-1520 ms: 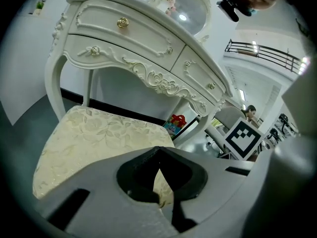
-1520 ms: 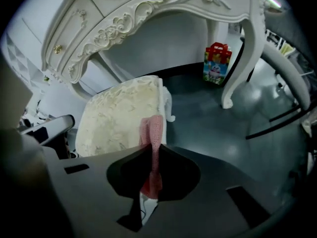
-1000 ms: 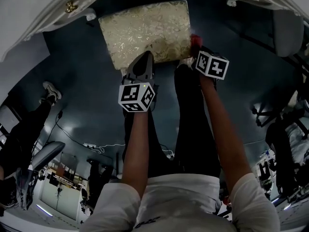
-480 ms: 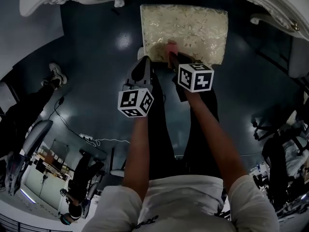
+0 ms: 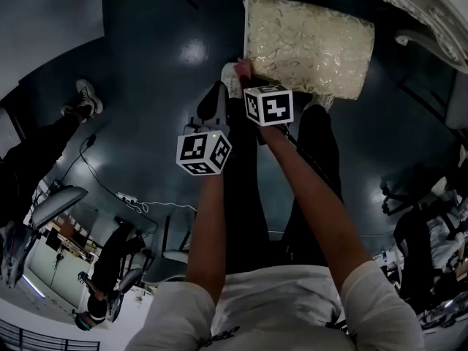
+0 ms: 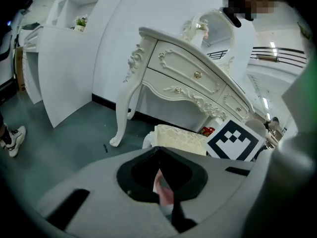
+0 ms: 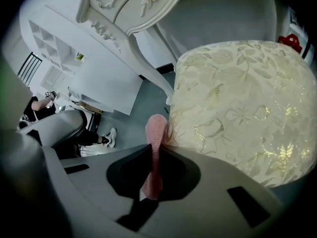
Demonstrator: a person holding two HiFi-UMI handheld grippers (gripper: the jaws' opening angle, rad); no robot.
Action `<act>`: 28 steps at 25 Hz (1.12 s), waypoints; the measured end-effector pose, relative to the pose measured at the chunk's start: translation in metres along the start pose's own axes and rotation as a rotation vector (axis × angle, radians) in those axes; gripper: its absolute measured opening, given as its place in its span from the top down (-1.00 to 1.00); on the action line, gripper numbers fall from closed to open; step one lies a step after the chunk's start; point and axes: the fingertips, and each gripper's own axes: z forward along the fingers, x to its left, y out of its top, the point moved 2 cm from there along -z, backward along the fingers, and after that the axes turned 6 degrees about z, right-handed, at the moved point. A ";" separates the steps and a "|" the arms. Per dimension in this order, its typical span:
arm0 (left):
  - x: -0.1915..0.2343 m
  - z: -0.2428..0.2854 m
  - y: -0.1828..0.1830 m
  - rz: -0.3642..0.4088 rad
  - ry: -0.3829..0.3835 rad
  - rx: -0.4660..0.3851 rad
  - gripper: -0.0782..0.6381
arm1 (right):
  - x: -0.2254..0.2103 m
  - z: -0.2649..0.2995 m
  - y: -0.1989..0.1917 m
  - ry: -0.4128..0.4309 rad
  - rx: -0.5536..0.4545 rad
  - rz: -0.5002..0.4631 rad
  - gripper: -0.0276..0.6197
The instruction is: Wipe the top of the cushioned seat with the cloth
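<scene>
Finds the cushioned seat [image 5: 307, 42] on the dark floor [image 5: 146, 86], close by the white dressing table [image 7: 148, 4], with a pale patterned top facing up and bare save at one corner. Meets the pink cloth [image 7: 157, 128] there, touching the near left edge of the top rather than lying out over it. Shows the right gripper [image 7: 151, 150] clamped on that cloth, with only a short fold poking past the jaws. Shows the left gripper [image 6: 158, 151] pressed together on nothing, just beside the right one and off the seat, with a strip of pink visible beyond the tips. Fits either end of a pass across the top, so cannot be placed within the job. Risks, as judged from here:
- slipping off the corner and rubbing the side of the seat instead of the top, given so little overlap;
- scraping the woven cover with hard jaw tips, given so little cloth ahead of them;
- dragging the cloth out of the pinch if pressed hard against the textured weave;
- nudging the seat along the smooth floor under a sideways push, with nothing steadying it;
- knocking against the table's curved leg [image 7: 148, 68] or carved front farther in;
- bumping the two grippers together, standing so close.
</scene>
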 end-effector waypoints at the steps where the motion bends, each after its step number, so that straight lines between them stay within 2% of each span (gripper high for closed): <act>1: 0.000 0.003 -0.001 0.000 -0.006 0.004 0.75 | -0.002 0.002 0.000 -0.018 0.005 -0.016 0.84; 5: -0.012 0.010 -0.007 0.010 -0.027 0.015 0.75 | -0.017 -0.010 -0.006 -0.043 0.009 -0.011 0.84; 10: -0.045 0.015 0.001 0.038 -0.054 0.016 0.75 | -0.051 -0.053 -0.012 -0.054 -0.022 0.012 0.84; 20: -0.135 0.056 -0.013 0.080 -0.140 0.036 0.75 | -0.171 -0.130 -0.027 -0.127 -0.098 0.143 0.84; 28: -0.197 0.078 -0.027 0.095 -0.184 0.051 0.75 | -0.261 -0.191 -0.038 -0.243 -0.148 0.197 0.84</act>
